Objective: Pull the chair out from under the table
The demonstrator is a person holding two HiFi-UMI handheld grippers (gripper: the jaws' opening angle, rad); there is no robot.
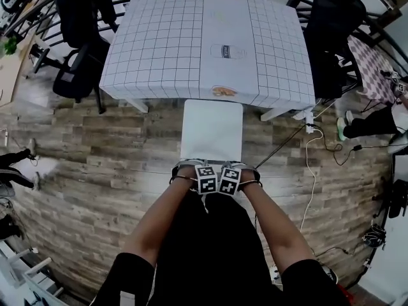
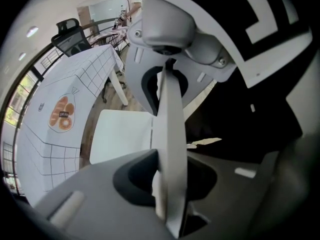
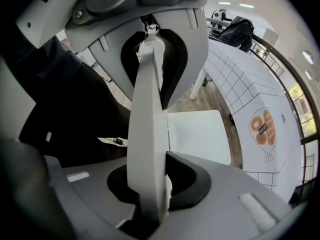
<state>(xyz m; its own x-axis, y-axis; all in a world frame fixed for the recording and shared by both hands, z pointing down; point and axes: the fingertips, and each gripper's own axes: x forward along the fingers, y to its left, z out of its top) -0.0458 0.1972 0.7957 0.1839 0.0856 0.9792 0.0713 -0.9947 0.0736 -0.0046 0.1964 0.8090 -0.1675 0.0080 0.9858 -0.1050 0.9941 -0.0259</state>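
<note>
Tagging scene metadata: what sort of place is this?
Likely an office or lab workroom, not a home: black swivel office chair beside a table in a gridded cloth, loose cables across the wood-look floor.

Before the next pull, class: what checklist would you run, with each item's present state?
1. Left hand-held gripper clamped on chair backrest: ok.
2. Right hand-held gripper clamped on the backrest: ok.
3. Chair seat clear of the table edge: cannot tell, they appear to meet.
4. White cable lies to the side of the chair's path: ok.
5. Chair legs free: cannot tell, hidden.
</note>
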